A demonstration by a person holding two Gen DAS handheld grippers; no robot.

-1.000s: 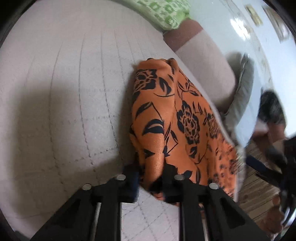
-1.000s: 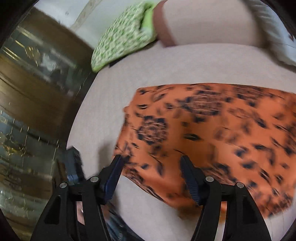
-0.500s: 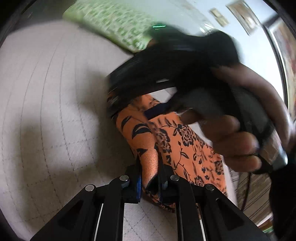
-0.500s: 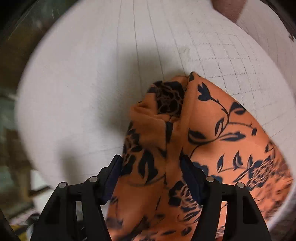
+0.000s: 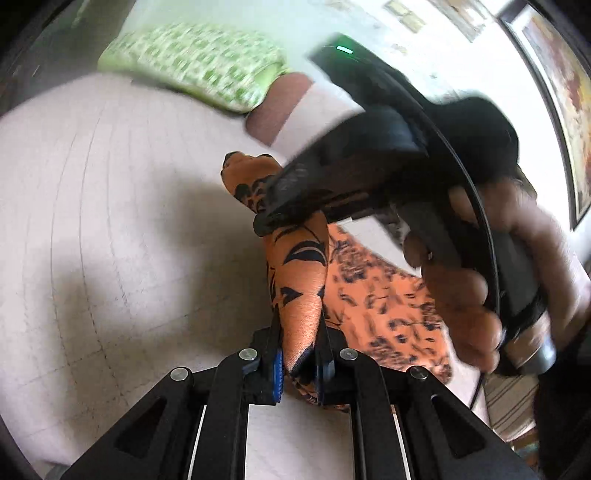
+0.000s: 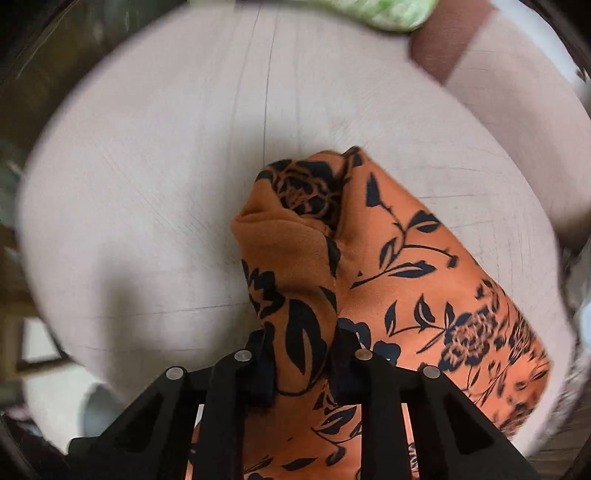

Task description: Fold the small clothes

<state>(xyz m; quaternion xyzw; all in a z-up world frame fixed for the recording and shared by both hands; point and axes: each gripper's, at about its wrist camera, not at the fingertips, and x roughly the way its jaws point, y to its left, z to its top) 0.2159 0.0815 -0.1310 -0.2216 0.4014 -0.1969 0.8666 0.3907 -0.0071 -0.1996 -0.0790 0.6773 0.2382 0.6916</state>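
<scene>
An orange garment with black flowers lies partly bunched on a pale quilted cushion. My left gripper is shut on a raised fold of it, and the cloth hangs taut from the blue pads. In the left wrist view my right gripper, held by a hand, comes down on the same ridge farther along. In the right wrist view the right gripper is closing its jaws on a bunched fold of the garment, and the fingers pinch the fabric.
A green patterned pillow rests at the far edge of the cushion, next to a brown and beige backrest. The pillow also shows at the top of the right wrist view. Dark furniture and floor lie beyond the cushion's left edge.
The right gripper swept across the garment to its bunched end and its wide jaws closed on a fold. The left gripper rose and rolled, lifting its pinched fold off the cushion.
</scene>
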